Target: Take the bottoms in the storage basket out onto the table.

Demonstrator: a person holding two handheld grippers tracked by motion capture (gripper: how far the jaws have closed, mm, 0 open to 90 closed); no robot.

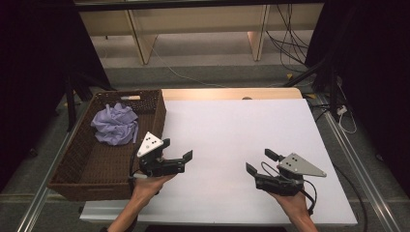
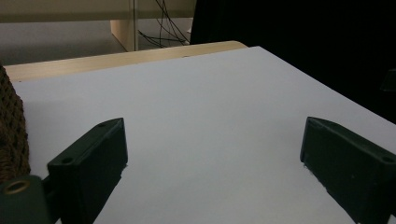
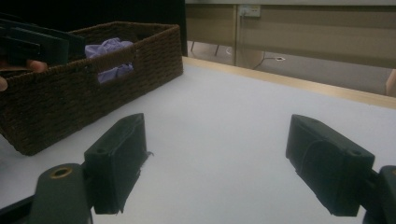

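A rectangular counter [image 1: 232,135] covered with a flat white sheet carries a dark brown woven wicker basket [image 1: 77,164] along its left edge. Inside the basket, toward its far end, lies a crumpled lilac cloth [image 1: 115,123], bunched into a loose heap and resting on the basket floor. In the right gripper view the cloth [image 3: 109,49] peeks over the basket's rim and shows through the handle slot in the near wall of the basket [image 3: 93,93].

The left claw [image 1: 176,150], black with a grey three-cornered plate on top, sits just beside the basket's right wall, held in the person's left hand [image 1: 145,186] over the white sheet. Its jaws are spread wide apart with nothing between them; the left gripper view shows bare white surface in the gap of the left claw [image 2: 212,144], with a sliver of the basket wall [image 2: 11,126] at the picture's left edge.

The right claw [image 1: 261,162] is held in the right hand [image 1: 290,200] near the front right part of the counter, well apart from the basket and the cloth. It too is released, jaws wide and empty, as the right gripper view of the right claw [image 3: 215,154] confirms.
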